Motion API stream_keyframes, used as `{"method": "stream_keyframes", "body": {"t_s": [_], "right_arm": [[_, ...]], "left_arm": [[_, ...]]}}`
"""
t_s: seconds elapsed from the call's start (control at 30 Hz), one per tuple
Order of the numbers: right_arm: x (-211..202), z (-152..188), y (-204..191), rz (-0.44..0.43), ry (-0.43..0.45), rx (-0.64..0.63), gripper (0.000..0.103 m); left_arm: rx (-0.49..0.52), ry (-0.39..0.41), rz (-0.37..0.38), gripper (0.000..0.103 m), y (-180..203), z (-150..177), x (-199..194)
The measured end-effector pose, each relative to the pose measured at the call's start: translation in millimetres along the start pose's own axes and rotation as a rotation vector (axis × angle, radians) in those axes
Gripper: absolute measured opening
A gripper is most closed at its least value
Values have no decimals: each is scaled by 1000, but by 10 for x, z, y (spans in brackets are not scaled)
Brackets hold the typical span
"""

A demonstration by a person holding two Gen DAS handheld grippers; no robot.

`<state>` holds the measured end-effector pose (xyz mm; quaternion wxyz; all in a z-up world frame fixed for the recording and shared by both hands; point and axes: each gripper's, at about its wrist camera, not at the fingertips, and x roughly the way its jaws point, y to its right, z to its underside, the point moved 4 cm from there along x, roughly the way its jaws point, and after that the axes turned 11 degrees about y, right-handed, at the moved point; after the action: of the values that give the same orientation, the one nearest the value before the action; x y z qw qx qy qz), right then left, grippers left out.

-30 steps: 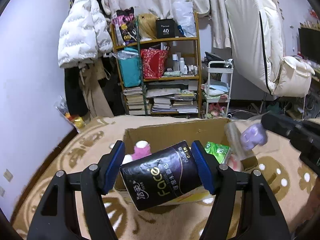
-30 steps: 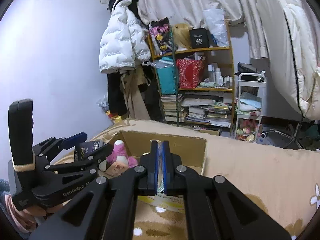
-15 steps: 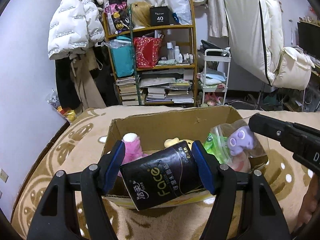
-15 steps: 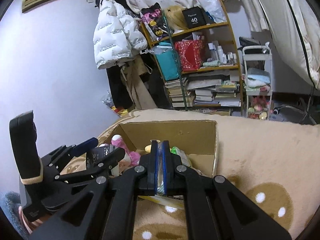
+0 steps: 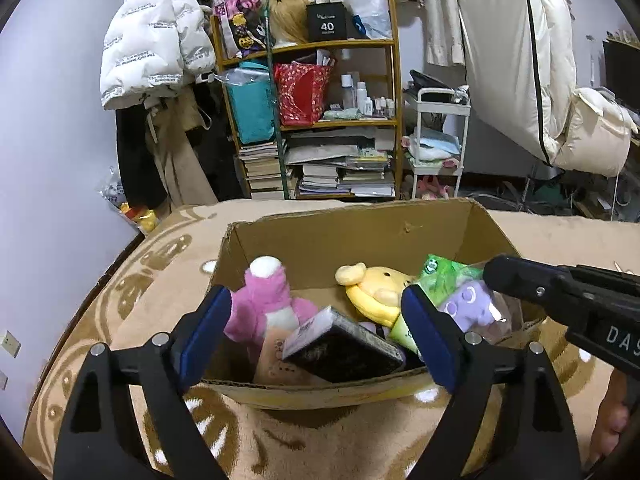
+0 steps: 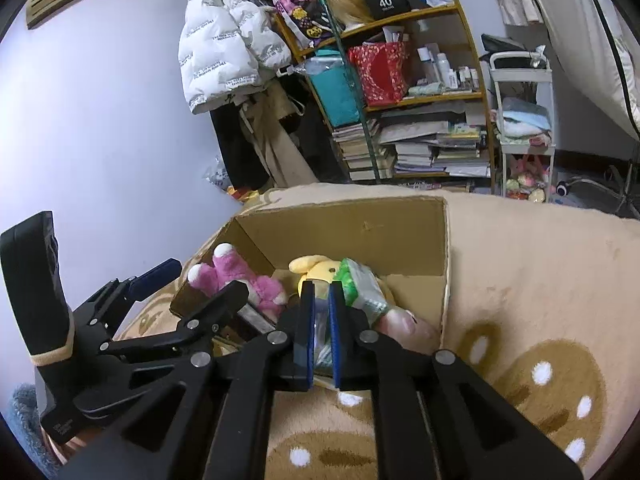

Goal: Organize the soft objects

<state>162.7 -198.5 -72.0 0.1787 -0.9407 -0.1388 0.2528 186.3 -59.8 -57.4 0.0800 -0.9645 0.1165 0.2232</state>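
Tissue pack (image 5: 340,350) below spread jaws

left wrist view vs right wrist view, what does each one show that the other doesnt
Only the left wrist view shows the purple plush toy in a clear bag at the right gripper's tip, and the black tissue pack lying whole in the box between the open left gripper.

Only the right wrist view shows the right gripper's fingers nearly shut on clear plastic, and the left gripper's handle.

Both show the cardboard box, the pink plush, the yellow plush, the green packet and the tan blanket.
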Motion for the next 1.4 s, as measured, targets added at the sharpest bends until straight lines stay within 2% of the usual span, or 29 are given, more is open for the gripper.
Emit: {"method": "stream_keyframes", "body": {"t_s": [0.13, 0.27, 0.37, 0.43, 0.47, 0.5, 0.63, 0.8, 1.0, 1.23, 1.4], "right_arm": [[-39, -22, 14, 1, 5, 1, 9], [-113, -28, 3, 50, 24, -28, 9], [-178, -6, 8, 66, 20, -19, 11], [-267, -8, -17, 80, 33, -30, 24], [-303, -19, -31, 83, 41, -35, 37], [-354, -30, -51, 86, 51, -41, 45], [-552, -42, -121, 102, 74, -63, 54], [-780, -30, -222, 94, 100, -74, 85], [-1059, -38, -389, 98, 146, -106, 103], [-1399, -36, -525, 131, 201, -173, 103], [-1570, -29, -515, 155, 226, -173, 103]], "left_arm": [[15, -16, -9, 90, 3, 30, -46], [26, -15, -28, 97, 9, 47, -136], [44, -9, -45, 98, 16, 55, -210], [64, -5, -56, 98, 27, 52, -276], [72, -1, -62, 98, 31, 51, -316], [78, 5, -65, 99, 42, 51, -363], [80, 24, -63, 99, 41, 40, -567], [62, 53, -85, 100, 10, 10, -850], [48, 87, -93, 100, -44, -25, -1181], [64, 123, -115, 100, -127, -16, -1543], [21, 141, -117, 101, -236, -29, -1755]]}}
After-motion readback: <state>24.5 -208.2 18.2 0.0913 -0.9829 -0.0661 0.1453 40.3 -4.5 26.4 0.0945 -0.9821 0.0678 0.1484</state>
